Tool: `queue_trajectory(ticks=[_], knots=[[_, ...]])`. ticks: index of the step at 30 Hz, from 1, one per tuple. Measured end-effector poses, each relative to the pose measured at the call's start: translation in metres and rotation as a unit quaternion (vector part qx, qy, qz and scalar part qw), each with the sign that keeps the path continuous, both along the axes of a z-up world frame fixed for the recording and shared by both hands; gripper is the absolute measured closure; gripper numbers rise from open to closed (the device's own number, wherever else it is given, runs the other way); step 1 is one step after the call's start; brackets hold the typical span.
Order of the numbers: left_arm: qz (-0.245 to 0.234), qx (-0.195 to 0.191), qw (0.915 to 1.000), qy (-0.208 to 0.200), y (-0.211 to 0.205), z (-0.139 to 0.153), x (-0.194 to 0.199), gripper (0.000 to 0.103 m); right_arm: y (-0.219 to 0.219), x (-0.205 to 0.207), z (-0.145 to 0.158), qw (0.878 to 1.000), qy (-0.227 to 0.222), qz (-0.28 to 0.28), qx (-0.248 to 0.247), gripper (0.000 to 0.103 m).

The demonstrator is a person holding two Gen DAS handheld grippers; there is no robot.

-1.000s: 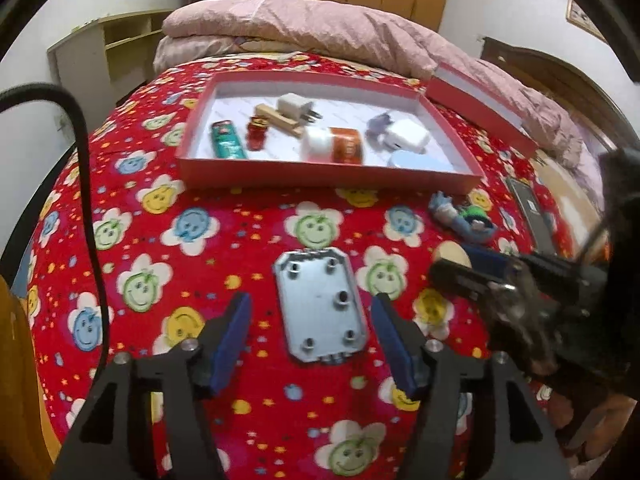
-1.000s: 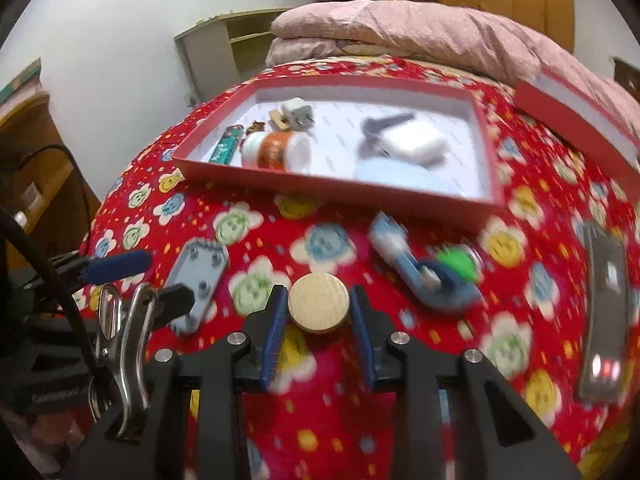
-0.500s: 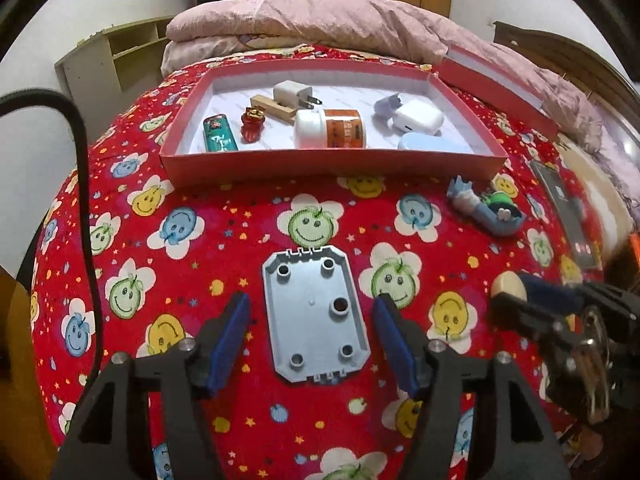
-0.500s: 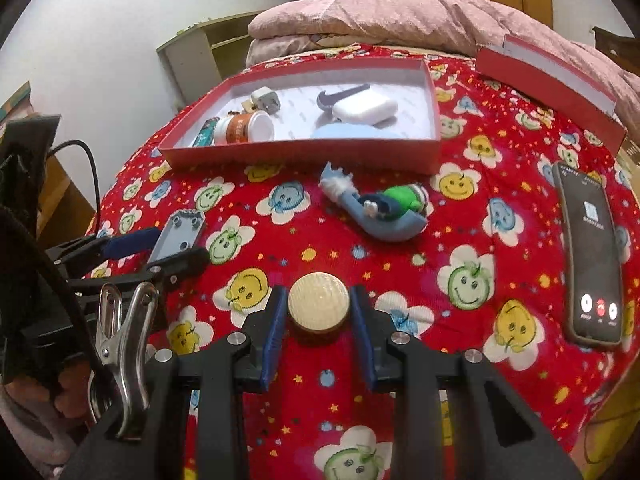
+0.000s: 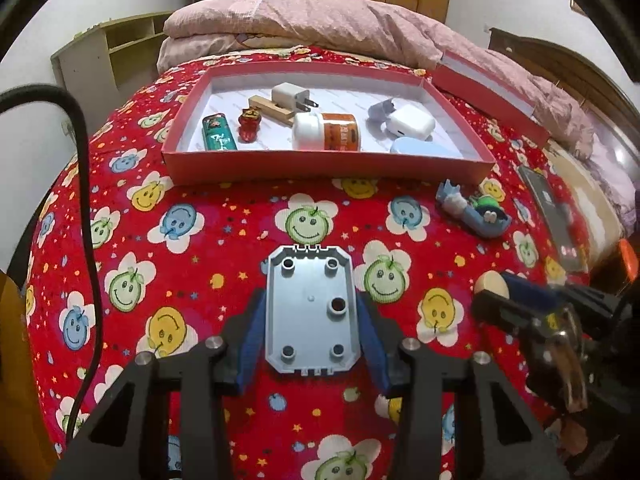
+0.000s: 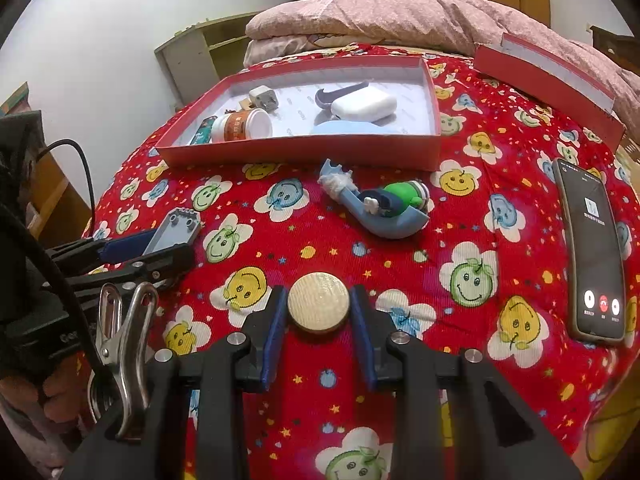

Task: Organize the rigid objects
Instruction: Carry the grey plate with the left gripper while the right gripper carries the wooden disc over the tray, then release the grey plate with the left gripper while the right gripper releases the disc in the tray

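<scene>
A grey plastic plate (image 5: 310, 308) with round studs lies on the red flowered bedspread. My left gripper (image 5: 311, 300) straddles it; the jaws are closing and the blue pads (image 5: 253, 326) touch its long sides. From the right wrist view the same plate (image 6: 176, 226) pokes out of the left gripper (image 6: 152, 248). My right gripper (image 6: 319, 291) is shut on a round pale wooden disc (image 6: 319, 307), just above the bedspread. The red tray (image 5: 320, 166) sits farther back and holds several small items.
A toy figure in a blue boat (image 6: 384, 208) lies just in front of the tray (image 6: 300, 152). A phone (image 6: 592, 248) with a lit screen lies at the right. The tray's red lid (image 6: 556, 80) leans by the pink quilt. A cable (image 5: 86, 184) hangs at left.
The left gripper's jaws have closed in from standing wide of the grey plate to touching its sides. The right gripper still holds the disc and drew back from the tray early on.
</scene>
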State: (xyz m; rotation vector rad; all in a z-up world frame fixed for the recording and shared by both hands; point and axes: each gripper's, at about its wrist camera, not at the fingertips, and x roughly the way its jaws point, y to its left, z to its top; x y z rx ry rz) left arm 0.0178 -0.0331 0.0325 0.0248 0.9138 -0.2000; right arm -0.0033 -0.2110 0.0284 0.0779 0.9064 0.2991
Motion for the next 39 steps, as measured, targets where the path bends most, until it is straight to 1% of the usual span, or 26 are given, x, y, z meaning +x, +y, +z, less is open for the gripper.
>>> queue_trajectory(ticks=[4,7,11,14,20,25,29,39], knots=[[-0.001,-0.007,0.9999,-0.012,0.004,0.010,-0.001,0.056,0.001,0.001,0.002,1.000,0.002,-0.002,-0.003,0.070],[0.001,-0.014,0.9996,-0.026,0.009,0.023,0.002,0.056,0.002,0.004,0.007,1.000,0.002,0.001,-0.003,0.070],[0.012,-0.024,0.9989,-0.040,0.016,0.042,0.018,0.056,0.005,0.010,0.026,1.000,-0.019,0.006,-0.015,0.070],[0.015,-0.028,0.9984,-0.048,0.018,0.052,0.031,0.056,0.004,0.019,0.038,1.000,-0.027,0.006,-0.010,0.070],[0.014,-0.020,0.9978,-0.061,0.013,0.067,0.056,0.056,0.003,0.041,0.055,0.999,-0.045,-0.004,-0.007,0.070],[0.017,-0.024,0.9979,-0.057,0.013,0.068,0.077,0.056,0.003,0.061,0.062,0.998,-0.056,-0.009,0.001,0.070],[0.021,-0.019,0.9982,-0.053,0.014,0.063,0.091,0.056,0.002,0.076,0.064,0.998,-0.065,-0.015,-0.005,0.070],[0.039,-0.017,0.9985,-0.034,0.019,0.046,0.120,0.056,-0.002,0.110,0.050,0.997,-0.063,-0.030,-0.020,0.070]])
